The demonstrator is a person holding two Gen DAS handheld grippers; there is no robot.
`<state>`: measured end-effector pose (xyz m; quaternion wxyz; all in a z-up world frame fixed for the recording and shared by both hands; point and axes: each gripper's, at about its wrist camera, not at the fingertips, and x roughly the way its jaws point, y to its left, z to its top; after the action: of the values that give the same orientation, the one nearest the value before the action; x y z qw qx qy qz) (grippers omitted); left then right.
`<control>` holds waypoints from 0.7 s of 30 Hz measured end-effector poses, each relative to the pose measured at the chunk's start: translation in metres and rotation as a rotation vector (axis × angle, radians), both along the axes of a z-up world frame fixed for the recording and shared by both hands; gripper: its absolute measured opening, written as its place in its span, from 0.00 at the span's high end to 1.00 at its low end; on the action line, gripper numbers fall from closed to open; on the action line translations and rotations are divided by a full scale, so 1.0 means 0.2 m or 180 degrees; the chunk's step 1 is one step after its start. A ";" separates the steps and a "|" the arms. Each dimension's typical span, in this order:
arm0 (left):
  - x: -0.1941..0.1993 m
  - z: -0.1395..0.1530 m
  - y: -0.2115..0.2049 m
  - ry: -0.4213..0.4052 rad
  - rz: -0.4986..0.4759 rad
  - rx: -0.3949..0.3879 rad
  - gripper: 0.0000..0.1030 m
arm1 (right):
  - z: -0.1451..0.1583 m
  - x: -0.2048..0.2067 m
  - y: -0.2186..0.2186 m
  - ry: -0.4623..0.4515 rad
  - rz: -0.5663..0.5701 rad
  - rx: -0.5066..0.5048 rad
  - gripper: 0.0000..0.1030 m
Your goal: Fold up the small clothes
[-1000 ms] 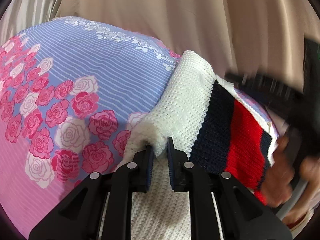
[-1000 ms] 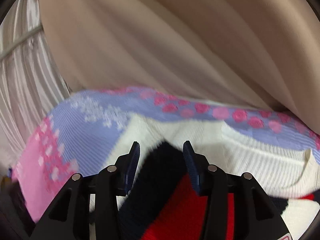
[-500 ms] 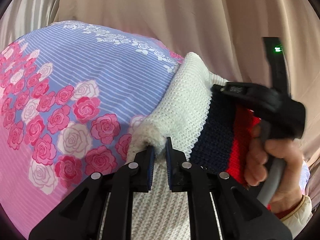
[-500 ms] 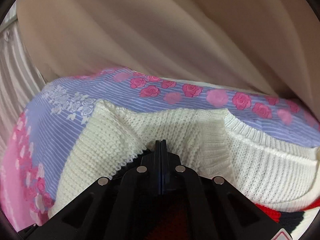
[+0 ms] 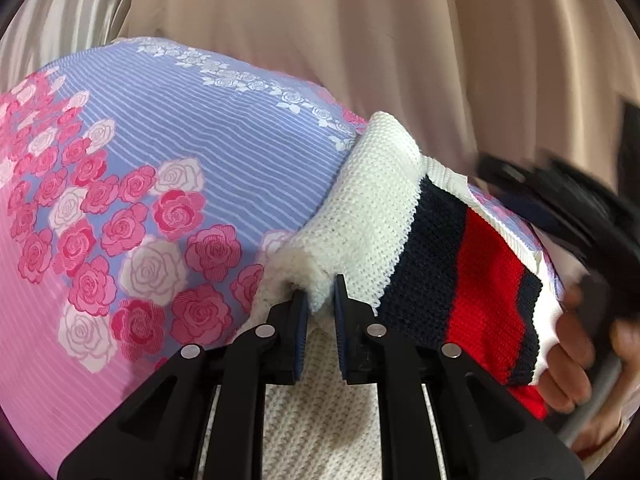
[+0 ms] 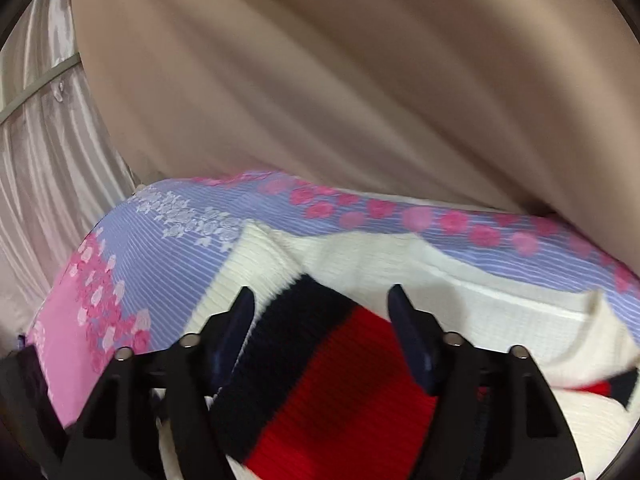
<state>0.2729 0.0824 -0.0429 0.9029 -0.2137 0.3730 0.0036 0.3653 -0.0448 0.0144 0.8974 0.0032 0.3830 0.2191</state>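
Item: one white knitted sweater (image 5: pixel 372 208) with navy and red stripes, lying on the lilac-and-pink rose-printed sheet (image 5: pixel 168 168), its fuzzy white folded edge pinched in my left claw (image 5: pixel 320 300), while my right claw (image 6: pixel 320 312), jaws just spread wide, hovers empty over the stripes.

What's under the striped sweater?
The sweater lies on a floral bedsheet, lilac-striped with pink roses, showing around it. Beneath the sweater itself, the sheet is covered, so anything else there can't be seen.
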 end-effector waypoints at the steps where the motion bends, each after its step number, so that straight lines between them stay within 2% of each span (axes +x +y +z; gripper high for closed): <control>1: 0.01 -0.01 0.00 0.0007 -0.0018 0.0035 0.88 | -0.03 0.03 0.07 0.0018 0.0053 -0.0050 0.28; 3: 0.00 -0.02 -0.01 0.0022 -0.0055 0.0052 0.89 | -0.11 0.10 0.21 0.0120 0.0189 -0.0208 0.29; 4: 0.01 -0.02 -0.01 0.0024 -0.0069 0.0054 0.89 | -0.14 0.12 0.26 0.0147 0.0242 -0.0295 0.39; 5: 0.01 -0.02 -0.01 0.0022 -0.0084 0.0067 0.89 | -0.15 0.13 0.30 0.0144 0.0319 -0.0311 0.71; 6: 0.02 -0.02 -0.01 0.0022 -0.0095 0.0088 0.90 | -0.13 0.14 0.30 0.0145 0.0367 -0.0214 0.86; 7: 0.02 -0.02 -0.01 0.0026 -0.0098 0.0113 0.90 | -0.09 0.13 0.30 0.0073 0.0320 -0.0130 0.91; 9: 0.02 -0.02 -0.03 0.0026 -0.0099 0.0163 0.90 | 0.02 0.09 0.25 -0.0229 0.0234 0.0065 0.92; 10: 0.02 -0.02 -0.03 0.0027 -0.0102 0.0188 0.90 | 0.02 0.11 0.23 -0.0244 0.0181 0.0107 0.93; 13: 0.02 -0.02 -0.05 0.0028 -0.0108 0.0250 0.90 | -0.21 0.27 0.22 0.0162 -0.0072 -0.0282 0.94; 16: 0.01 -0.02 -0.05 0.0026 -0.0109 0.0253 0.90 | -0.10 0.21 0.17 0.0113 -0.0089 -0.0045 0.92; 18: 0.00 -0.01 -0.05 0.0007 -0.0109 0.0228 0.90 | 0.03 0.07 0.09 -0.0130 -0.0076 0.0023 0.91; 20: -0.03 0.02 -0.05 -0.0024 -0.0116 0.0195 0.90 | 0.14 -0.11 -0.06 -0.0341 -0.0183 -0.0030 0.72; 21: -0.06 0.05 -0.06 -0.0048 -0.0133 0.0173 0.90 | 0.17 -0.21 -0.19 -0.0403 -0.0229 -0.0015 0.70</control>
<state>0.2600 0.0708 -0.0337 0.9110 -0.1813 0.3703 -0.0067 0.3233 -0.0827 0.0486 0.9271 0.0010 0.3256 0.1855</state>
